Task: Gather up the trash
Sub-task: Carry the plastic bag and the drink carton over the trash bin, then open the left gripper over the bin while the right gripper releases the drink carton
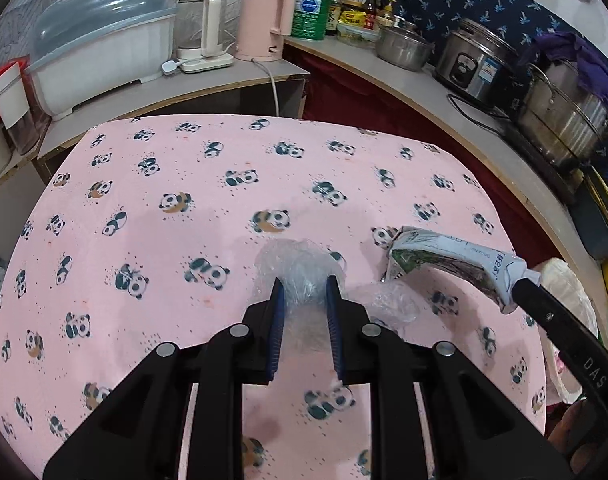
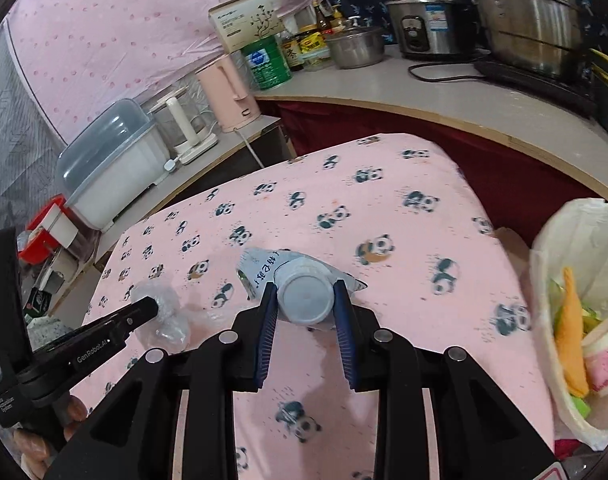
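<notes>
My left gripper (image 1: 304, 286) pinches a crumpled clear plastic wrap (image 1: 296, 264), my right gripper (image 2: 306, 292) clamps a flattened milk carton (image 2: 300, 280); both are carried above the panda tablecloth (image 2: 404, 216), left of the lined trash bin (image 2: 560, 232). The slippery wrap could slide free, or the carton could miss the rim.

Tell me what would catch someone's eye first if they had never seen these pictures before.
Probably the pink panda-print tablecloth filling the middle of both views. Next, the two tongs over it: the left tongs grip a crumpled clear plastic wrapper, and the right tongs grip a flattened carton by its capped end. At the right edge, a white bin bag holds scraps.
</notes>
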A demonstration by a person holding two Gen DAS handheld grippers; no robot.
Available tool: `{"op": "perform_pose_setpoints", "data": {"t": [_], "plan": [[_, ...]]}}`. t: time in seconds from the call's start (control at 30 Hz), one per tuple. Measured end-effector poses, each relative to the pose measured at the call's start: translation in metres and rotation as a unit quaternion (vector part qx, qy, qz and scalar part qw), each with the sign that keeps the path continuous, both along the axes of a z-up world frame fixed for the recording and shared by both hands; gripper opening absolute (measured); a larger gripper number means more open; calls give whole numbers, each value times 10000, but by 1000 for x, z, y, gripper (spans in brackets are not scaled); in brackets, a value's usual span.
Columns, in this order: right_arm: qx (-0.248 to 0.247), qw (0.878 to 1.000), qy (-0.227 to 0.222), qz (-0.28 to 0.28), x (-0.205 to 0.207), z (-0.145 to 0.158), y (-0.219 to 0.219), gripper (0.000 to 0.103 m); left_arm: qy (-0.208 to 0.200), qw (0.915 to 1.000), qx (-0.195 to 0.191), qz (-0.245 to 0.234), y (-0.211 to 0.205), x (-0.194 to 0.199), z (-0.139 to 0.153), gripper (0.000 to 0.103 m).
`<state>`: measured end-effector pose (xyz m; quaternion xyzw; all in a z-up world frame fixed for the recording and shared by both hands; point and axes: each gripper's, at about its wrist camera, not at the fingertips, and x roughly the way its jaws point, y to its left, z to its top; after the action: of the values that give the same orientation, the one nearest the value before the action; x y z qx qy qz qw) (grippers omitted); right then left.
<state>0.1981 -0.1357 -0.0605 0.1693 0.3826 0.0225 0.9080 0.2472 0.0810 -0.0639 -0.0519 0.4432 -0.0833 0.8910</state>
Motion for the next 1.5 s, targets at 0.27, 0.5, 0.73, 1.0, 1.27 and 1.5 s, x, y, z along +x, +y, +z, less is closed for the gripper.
{"op": "perform_pose_setpoints", "data": {"t": [0.27,0.5,0.73,1.0,1.27,1.5], "plan": [[0,9975,-242,-661,-67,20,-75,27,-137,9985,134,-505,-59,-52,14,19],[75,9925,-406,-1149,-114,27,-128,27,-252,9948,217,-962,-113,-84,26,19],[197,9851,-515,-1628,-148,25,-173,27,-385,9867,326,-1542,-173,-106,36,19],[351,9746,-677,-2104,-173,25,-212,27,-535,9766,352,-2051,-229,-119,50,19],[355,9615,-694,-2636,-196,20,-249,27,-745,9676,309,-2391,-279,-121,66,19],[361,9564,-659,-2821,-203,17,-263,27,-757,9621,178,-2615,-315,-117,72,20]]}}
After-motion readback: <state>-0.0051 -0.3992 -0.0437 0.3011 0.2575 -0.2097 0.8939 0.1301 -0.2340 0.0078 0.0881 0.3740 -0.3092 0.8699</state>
